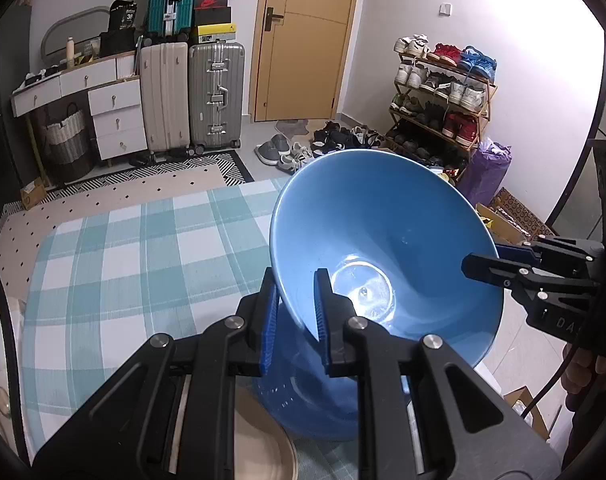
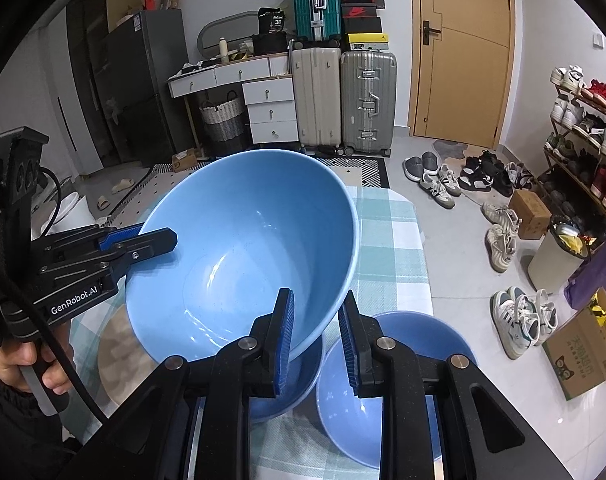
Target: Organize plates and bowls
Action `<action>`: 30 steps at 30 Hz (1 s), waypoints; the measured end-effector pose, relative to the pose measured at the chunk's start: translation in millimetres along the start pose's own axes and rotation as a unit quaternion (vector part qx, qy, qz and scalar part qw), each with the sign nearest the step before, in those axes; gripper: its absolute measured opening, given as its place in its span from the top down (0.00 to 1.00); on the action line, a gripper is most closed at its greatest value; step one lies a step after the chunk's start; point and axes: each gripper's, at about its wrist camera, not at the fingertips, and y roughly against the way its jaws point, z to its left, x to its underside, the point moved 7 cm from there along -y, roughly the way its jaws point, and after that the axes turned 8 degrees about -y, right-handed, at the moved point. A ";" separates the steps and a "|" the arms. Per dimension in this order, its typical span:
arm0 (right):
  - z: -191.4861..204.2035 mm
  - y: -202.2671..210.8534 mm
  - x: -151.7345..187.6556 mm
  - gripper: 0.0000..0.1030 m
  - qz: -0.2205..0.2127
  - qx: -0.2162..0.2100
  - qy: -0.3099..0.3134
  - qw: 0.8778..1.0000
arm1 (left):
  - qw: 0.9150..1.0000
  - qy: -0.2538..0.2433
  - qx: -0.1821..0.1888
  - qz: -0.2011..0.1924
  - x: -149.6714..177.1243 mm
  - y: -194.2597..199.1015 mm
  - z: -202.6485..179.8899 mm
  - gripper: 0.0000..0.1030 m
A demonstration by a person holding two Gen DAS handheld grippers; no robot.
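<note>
A large blue bowl [image 1: 387, 240] [image 2: 243, 252] is held tilted above the checked tablecloth. My left gripper [image 1: 295, 308] is shut on its rim, one finger inside and one outside. My right gripper [image 2: 316, 332] straddles the opposite rim with a wide gap, so it looks open. Each gripper shows in the other's view: the right one [image 1: 499, 270], the left one [image 2: 143, 240]. A second blue bowl [image 2: 287, 392] sits under the held bowl. A third blue bowl [image 2: 387, 384] stands beside it on the right. A beige plate [image 1: 259, 440] [image 2: 115, 356] lies on the table to the left.
The table [image 1: 115, 264] has a teal and white checked cloth. Suitcases [image 2: 367, 100], a white drawer unit [image 2: 269, 108] and a door stand behind. Shoes [image 2: 499, 240], a shoe rack [image 1: 443, 100] and cardboard boxes [image 2: 583, 344] crowd the floor on the right.
</note>
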 end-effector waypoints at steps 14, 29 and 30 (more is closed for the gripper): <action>16.1 -3.2 22.3 0.78 0.009 -0.003 0.008 1.000 | 1.000 0.009 -0.005 0.011 35.3 -0.3 8.4 0.86; 24.2 -19.5 47.9 0.77 0.028 -0.001 0.015 0.999 | 1.000 0.018 -0.007 0.020 62.5 -13.9 16.0 0.86; 24.6 -20.5 49.5 0.78 0.029 0.000 0.016 0.999 | 1.000 0.019 -0.008 0.021 64.1 -15.4 17.6 0.86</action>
